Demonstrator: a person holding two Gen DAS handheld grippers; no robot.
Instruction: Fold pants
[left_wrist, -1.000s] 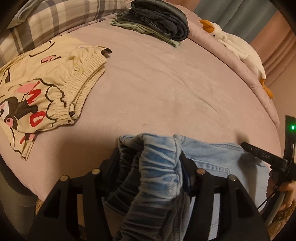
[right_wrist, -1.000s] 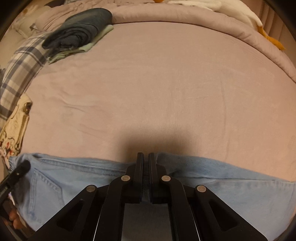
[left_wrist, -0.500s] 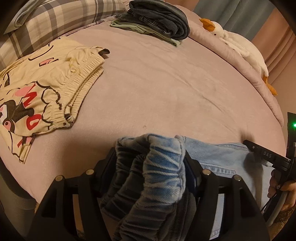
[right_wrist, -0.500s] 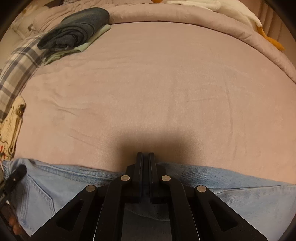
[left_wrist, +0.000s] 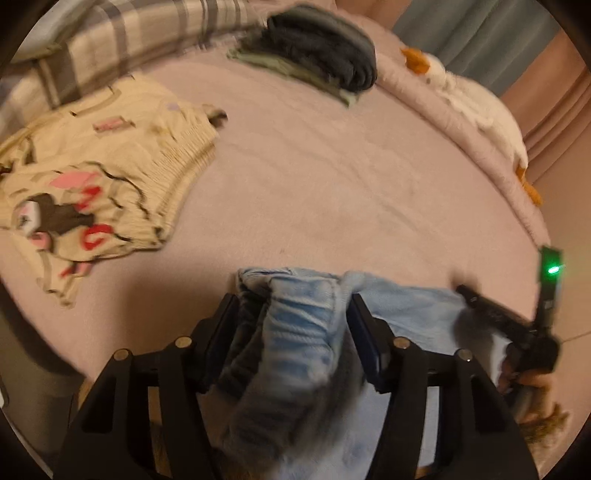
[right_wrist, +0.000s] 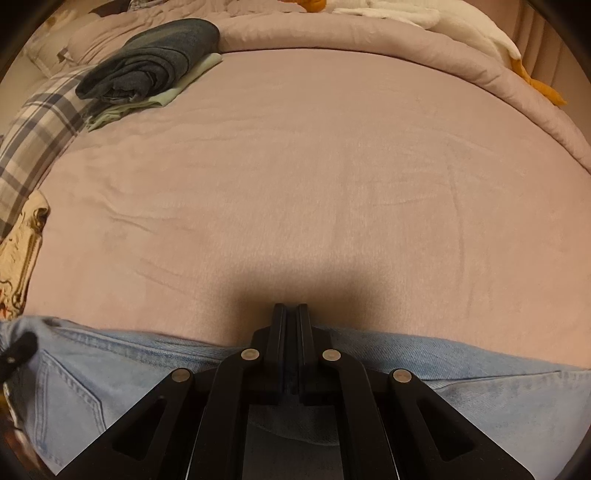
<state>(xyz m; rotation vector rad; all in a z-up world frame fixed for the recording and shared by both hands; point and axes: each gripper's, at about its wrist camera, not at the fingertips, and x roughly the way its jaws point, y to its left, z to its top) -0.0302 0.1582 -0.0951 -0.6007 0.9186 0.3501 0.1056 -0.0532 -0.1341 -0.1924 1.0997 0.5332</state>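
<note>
Light blue jeans (right_wrist: 480, 376) lie across the near edge of the pink bed (right_wrist: 314, 184). My left gripper (left_wrist: 291, 299) has a thick bunched fold of the jeans (left_wrist: 299, 332) between its fingers. Its jaws are closing on the fold and the pads press on the denim from both sides. My right gripper (right_wrist: 291, 308) is shut at the jeans' far edge, with a thin sliver of blue cloth between its pads. In the left wrist view the right gripper (left_wrist: 495, 314) lies on the denim at the right, with a hand (left_wrist: 532, 380) behind it.
Cream printed pants (left_wrist: 92, 184) lie at the left. A folded stack of dark clothes (left_wrist: 325, 62) sits at the far side, by a plaid pillow (left_wrist: 129, 40). A white goose plush (left_wrist: 472, 107) lies along the rolled duvet at the far right.
My left gripper has lifted a little with the bunched denim, and its view is now blurred. Its jaws spread slightly, then narrowed again. The right gripper has stayed put.
</note>
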